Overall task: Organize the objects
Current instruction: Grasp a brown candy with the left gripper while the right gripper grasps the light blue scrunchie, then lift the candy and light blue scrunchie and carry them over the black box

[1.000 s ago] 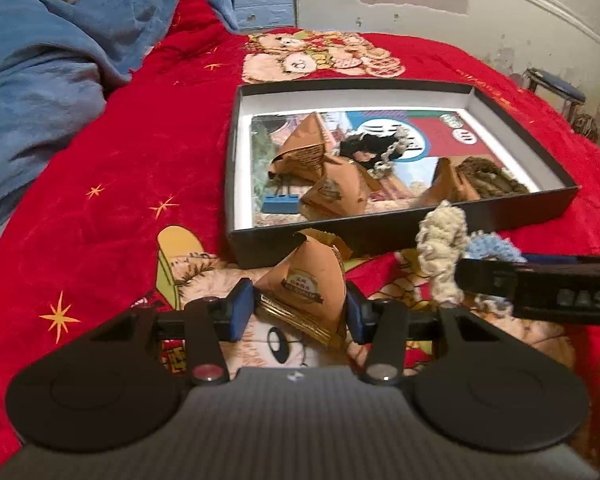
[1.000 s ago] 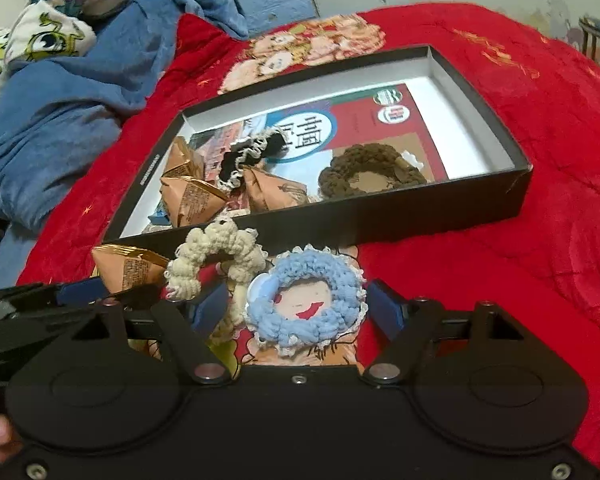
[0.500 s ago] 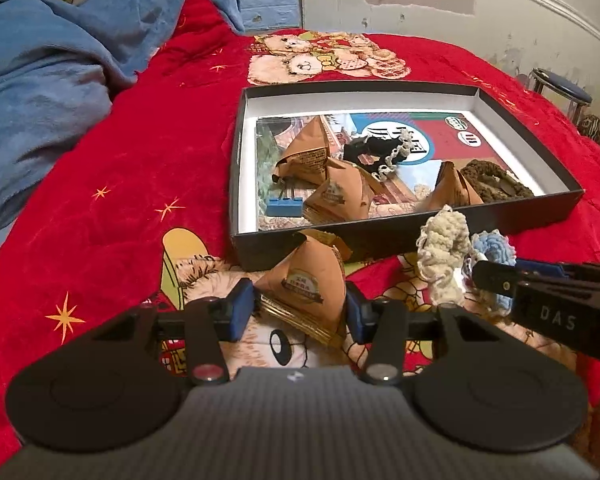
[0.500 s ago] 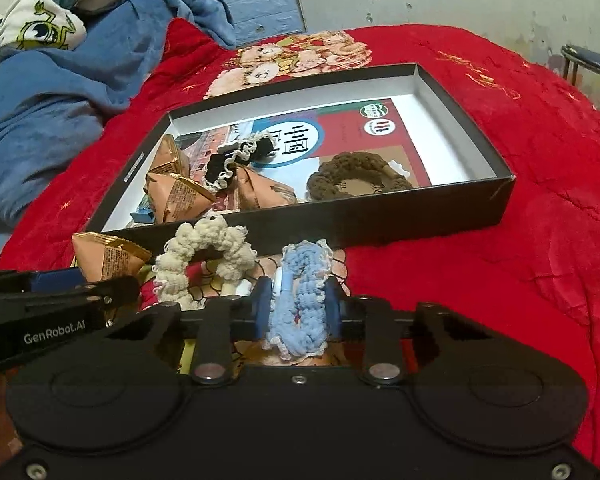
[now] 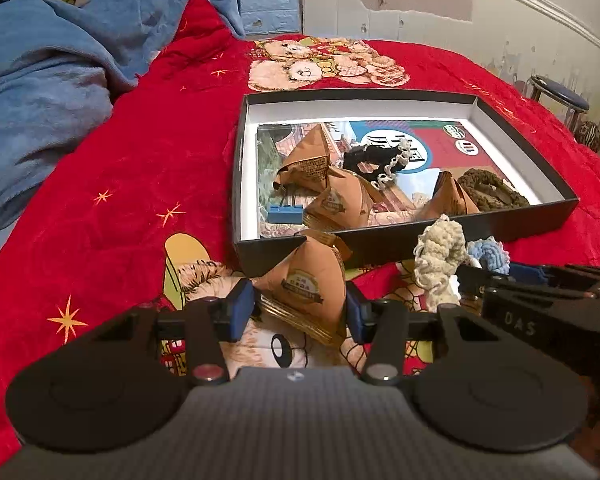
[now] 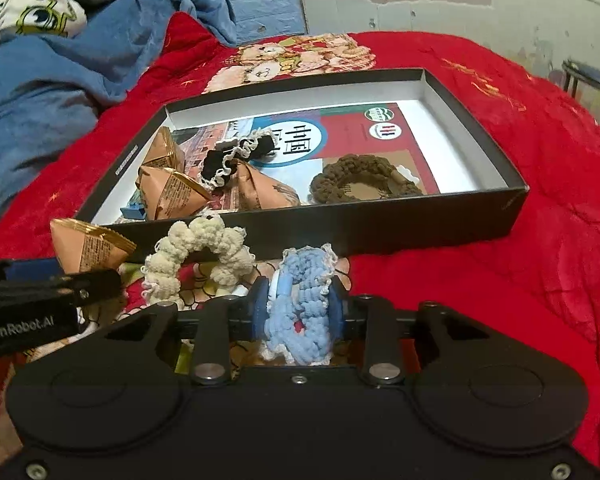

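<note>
A: What does the left gripper (image 5: pixel 300 310) have?
B: Its blue pads are closed partway on a brown pyramid-shaped packet (image 5: pixel 306 284), one pad on each side. The packet sits on the red bedspread (image 5: pixel 112 184), just in front of the near wall of the black box (image 5: pixel 400 246).

A: And the right gripper (image 6: pixel 298 310)?
B: It is nearly closed, squeezing a blue scrunchie (image 6: pixel 302 312) narrow between its pads. That is also on the bedspread, in front of the box's near wall.

A: What lies between them?
B: A cream scrunchie (image 6: pixel 198 254), loose on the bedspread, touching neither gripper.

A: And inside the box?
B: Three more brown packets (image 6: pixel 172 194) toward the left side, a black scrunchie (image 6: pixel 236 156) with a white frill mid-box, a brown scrunchie (image 6: pixel 362 178) near the right front corner, and a small blue clip (image 5: pixel 285 213) at the left front corner.

A: Beyond the bedspread?
B: A blue blanket (image 5: pixel 40 96) bunched along its left edge.
</note>
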The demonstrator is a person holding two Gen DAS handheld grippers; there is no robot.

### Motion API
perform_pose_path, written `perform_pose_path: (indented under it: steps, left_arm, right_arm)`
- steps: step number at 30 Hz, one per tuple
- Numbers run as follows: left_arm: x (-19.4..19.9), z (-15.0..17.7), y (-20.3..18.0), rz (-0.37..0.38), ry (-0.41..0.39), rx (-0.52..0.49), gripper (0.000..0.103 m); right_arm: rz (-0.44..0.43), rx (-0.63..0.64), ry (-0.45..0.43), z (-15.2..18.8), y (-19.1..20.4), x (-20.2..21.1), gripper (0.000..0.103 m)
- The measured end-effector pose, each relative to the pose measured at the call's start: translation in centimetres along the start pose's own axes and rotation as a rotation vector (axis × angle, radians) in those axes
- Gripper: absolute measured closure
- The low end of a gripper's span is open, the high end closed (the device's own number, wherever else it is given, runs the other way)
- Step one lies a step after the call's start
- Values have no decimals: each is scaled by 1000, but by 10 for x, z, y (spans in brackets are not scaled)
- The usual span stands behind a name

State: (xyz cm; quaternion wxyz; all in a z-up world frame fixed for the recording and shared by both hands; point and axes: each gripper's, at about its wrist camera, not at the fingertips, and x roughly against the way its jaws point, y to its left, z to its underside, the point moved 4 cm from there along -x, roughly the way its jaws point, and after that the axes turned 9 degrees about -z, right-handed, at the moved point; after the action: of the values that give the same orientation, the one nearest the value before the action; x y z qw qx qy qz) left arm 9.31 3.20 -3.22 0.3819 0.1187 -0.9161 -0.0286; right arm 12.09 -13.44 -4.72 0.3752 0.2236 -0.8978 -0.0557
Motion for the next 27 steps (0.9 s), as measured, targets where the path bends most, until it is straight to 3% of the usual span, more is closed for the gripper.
perform_pose_path:
  steps: [5,12,27]
  left_arm:
    - [2,0,-4,12,-7,-17,52]
    - [11,-4,-7,18,-28,-30,52]
    - [12,-5,-2,31,-22,9,52]
  right_arm:
    - [-2,-66,-20,-1,-6,7,86]
    - [-31,-88,-109,-14,-6,46,86]
    - [-84,-128,-107,-16,-5,47,86]
